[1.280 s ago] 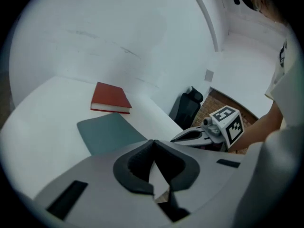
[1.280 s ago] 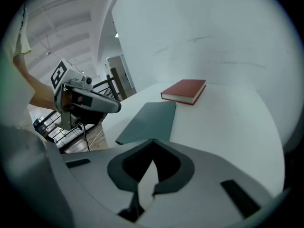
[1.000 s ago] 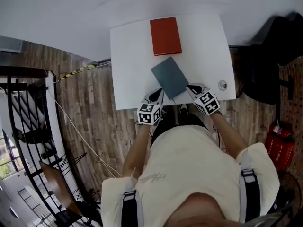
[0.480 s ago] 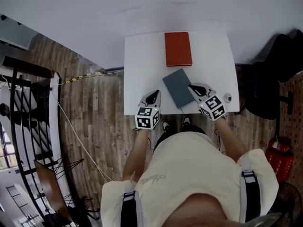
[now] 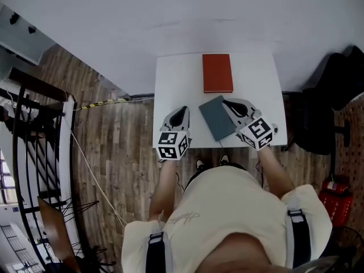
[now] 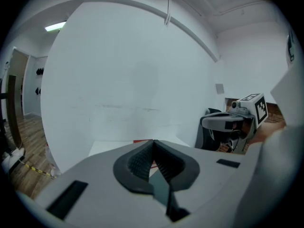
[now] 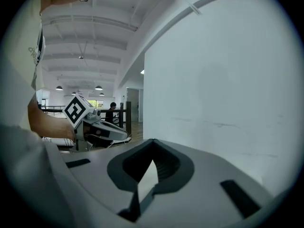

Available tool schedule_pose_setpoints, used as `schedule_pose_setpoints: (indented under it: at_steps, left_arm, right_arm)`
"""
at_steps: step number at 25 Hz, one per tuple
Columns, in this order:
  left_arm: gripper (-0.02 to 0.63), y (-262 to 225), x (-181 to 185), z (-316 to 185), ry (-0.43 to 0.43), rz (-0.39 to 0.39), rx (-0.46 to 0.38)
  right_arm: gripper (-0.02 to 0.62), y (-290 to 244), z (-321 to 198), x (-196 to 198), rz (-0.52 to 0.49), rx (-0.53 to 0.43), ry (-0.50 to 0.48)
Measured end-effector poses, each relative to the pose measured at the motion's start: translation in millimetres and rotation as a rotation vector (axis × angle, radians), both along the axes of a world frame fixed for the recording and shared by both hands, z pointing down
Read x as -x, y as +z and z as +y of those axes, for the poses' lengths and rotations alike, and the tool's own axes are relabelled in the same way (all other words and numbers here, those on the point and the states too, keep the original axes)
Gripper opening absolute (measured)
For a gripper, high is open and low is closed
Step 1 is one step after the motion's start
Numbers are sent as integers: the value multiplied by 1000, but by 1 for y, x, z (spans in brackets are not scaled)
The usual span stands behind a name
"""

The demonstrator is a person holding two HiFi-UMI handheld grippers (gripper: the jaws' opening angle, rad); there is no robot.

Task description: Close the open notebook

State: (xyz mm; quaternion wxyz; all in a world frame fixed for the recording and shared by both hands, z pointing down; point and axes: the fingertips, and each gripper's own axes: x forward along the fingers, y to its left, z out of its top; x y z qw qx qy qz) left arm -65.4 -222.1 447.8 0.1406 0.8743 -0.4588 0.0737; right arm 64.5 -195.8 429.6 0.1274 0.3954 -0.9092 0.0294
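A grey-blue notebook (image 5: 215, 118) lies shut and askew near the front of the white table (image 5: 176, 78). Behind it lies a red notebook (image 5: 218, 73), also shut; in the left gripper view only a red sliver (image 6: 140, 141) of it shows. My left gripper (image 5: 181, 111) hangs above the table's front left, shut and holding nothing (image 6: 153, 141). Over the grey-blue notebook's right corner, my right gripper (image 5: 226, 102) is held up, shut and empty (image 7: 153, 140). Both point almost level toward the white wall, and each sees the other (image 6: 228, 122) (image 7: 102, 129).
A black chair (image 5: 327, 90) stands right of the table, with a red fire extinguisher (image 5: 335, 193) on the floor nearer me. A black railing (image 5: 34, 152) and a yellow-black cable (image 5: 108, 102) lie to the left on the wood floor.
Both grippers have risen from the table's front edge and now point more level. The head view has drawn back, so the table looks smaller. The notebooks have not moved.
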Motion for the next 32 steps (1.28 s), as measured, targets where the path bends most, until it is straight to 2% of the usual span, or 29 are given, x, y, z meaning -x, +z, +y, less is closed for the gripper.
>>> schedule_pose_setpoints:
  at_steps: [6, 18, 22, 32]
  left_arm:
    - [18, -33, 13, -11, -29, 17, -63]
    - [18, -75, 18, -18, -50, 19, -153]
    - [18, -87, 15, -15, -51, 20, -184]
    - [18, -78, 21, -7, -88, 26, -178]
  right_arm:
    - [5, -39, -5, 9, -20, -83, -14]
    - [6, -79, -13, 4, 20, -196, -13]
    - [6, -82, -8, 1, 9, -203, -4]
    - [6, -62, 3, -4, 24, -163, 24]
